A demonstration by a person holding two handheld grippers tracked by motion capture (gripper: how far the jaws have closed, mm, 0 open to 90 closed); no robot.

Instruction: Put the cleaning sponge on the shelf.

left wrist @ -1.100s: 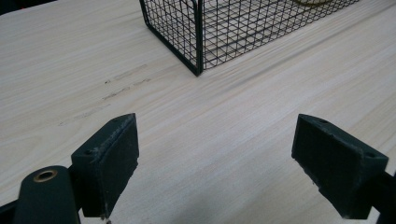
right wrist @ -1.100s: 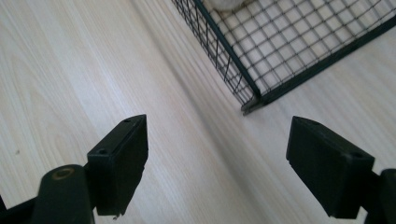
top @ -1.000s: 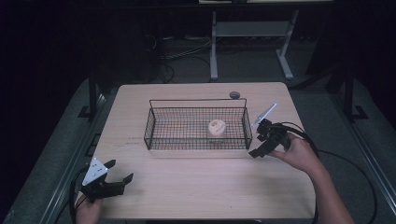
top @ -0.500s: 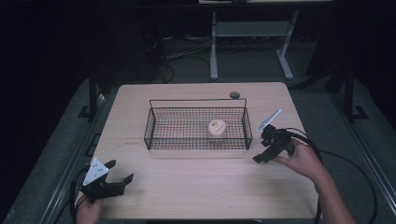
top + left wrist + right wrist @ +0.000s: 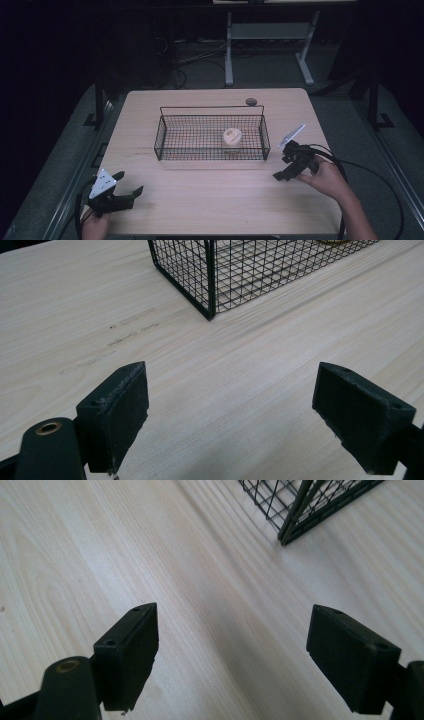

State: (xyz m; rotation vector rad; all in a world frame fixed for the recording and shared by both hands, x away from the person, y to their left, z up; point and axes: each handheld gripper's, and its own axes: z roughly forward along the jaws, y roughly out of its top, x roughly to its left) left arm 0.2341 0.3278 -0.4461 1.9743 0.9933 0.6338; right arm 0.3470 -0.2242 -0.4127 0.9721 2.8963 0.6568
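Observation:
A black wire basket (image 5: 210,150) stands in the middle of the pale wooden table (image 5: 210,200). Inside it, right of centre, lies a cream round object (image 5: 232,136) with a hollow in its top. My left gripper (image 5: 130,183) rests near the table's front left corner, open and holding nothing. In the left gripper view, the left gripper (image 5: 230,390) points over bare wood at a basket corner (image 5: 210,285). My right gripper (image 5: 281,166) hovers just off the basket's right end, open and empty. The right gripper (image 5: 232,630) looks down on bare wood, with a basket corner (image 5: 295,515) at top right.
A small dark round thing (image 5: 251,102) lies near the table's far edge, behind the basket. Cables trail from both grippers off the table's sides. A white metal stand (image 5: 265,35) is on the floor beyond the table.
My right gripper has drawn back from the basket's right end, toward the person and slightly right. The left gripper, basket and cream object have not moved.

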